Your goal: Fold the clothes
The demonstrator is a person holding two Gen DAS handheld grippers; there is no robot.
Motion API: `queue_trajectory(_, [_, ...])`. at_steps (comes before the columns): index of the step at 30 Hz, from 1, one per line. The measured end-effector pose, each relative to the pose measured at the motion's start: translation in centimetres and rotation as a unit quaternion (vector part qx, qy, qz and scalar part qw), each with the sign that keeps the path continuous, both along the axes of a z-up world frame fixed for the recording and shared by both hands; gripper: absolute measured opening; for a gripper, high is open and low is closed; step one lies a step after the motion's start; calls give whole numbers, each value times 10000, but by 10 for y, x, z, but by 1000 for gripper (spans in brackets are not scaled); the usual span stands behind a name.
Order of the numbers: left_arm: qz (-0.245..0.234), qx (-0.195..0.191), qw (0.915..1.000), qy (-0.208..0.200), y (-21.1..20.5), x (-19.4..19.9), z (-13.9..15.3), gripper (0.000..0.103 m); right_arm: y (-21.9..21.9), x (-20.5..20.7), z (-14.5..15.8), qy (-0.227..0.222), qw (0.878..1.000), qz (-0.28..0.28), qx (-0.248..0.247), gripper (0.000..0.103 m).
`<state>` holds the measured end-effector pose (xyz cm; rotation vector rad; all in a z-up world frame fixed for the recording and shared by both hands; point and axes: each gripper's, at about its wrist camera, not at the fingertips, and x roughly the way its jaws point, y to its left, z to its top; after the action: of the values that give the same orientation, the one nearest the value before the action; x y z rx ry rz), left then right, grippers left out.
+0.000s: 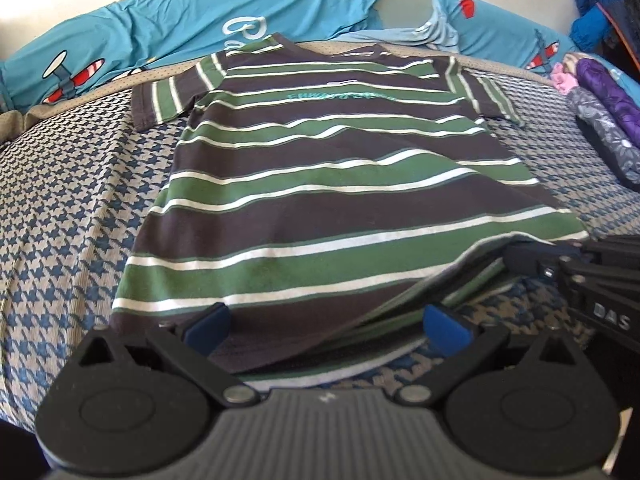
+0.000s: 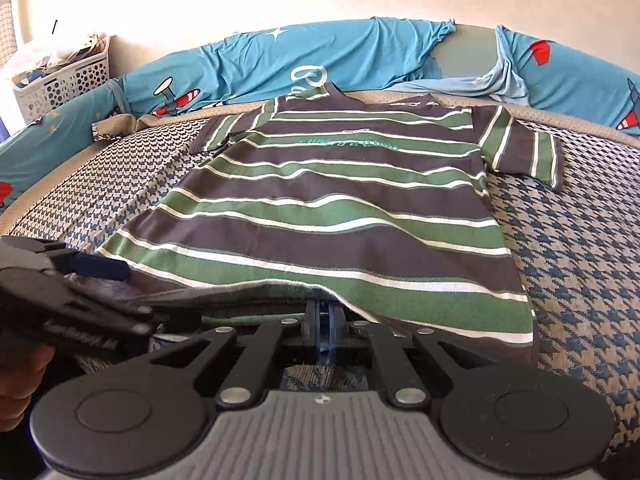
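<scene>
Striped T-shirt (image 1: 340, 184) spread flat on the houndstooth bedcover (image 1: 68, 208), its hem gripped at one point.

The shirt fills the centre of both views, collar toward the top. The right gripper (image 2: 325, 322) is seen pinched shut on the hem at lower centre of its view, the cloth raised there. The left gripper (image 1: 328, 322) is held wide apart above the hem at the bottom of its frame, nothing between its pads. The opening of the first fold is judged in hand; next, a second hem grip is called for. The pinched edge itself is hidden by fabric, and the chest lettering cannot be read.
</scene>
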<state>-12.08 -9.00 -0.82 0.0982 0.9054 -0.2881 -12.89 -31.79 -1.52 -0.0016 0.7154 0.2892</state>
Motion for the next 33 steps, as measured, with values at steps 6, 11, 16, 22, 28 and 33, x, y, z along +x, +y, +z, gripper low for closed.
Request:
queue_trajectory(6, [362,54,9993,93,4,15,-8,103,-3,-13,1,37,9999,164,-15,9])
queue_trajectory(11, [402,91,9991,79,2,18,-9,103,9,-21,-4,-48,9977,466,-492,10])
queue_trajectory(16, [416,66,9991,95,2,21,-9,103,22,-25,-8,-253,9911,768,-1056,21])
queue_trajectory(22, [439,30,9990,120,3,22,-9,103,40,-26,-15,-513,9701,1330,-1964,24])
queue_trajectory(28, [456,9,9989,137,3,23,-10,103,44,-26,-15,-755,9618,1400,-2230,24])
queue_trajectory(33, [492,6,9987,146,2,24,-10,103,49,-21,-19,-773,9552,1548,-2402,24])
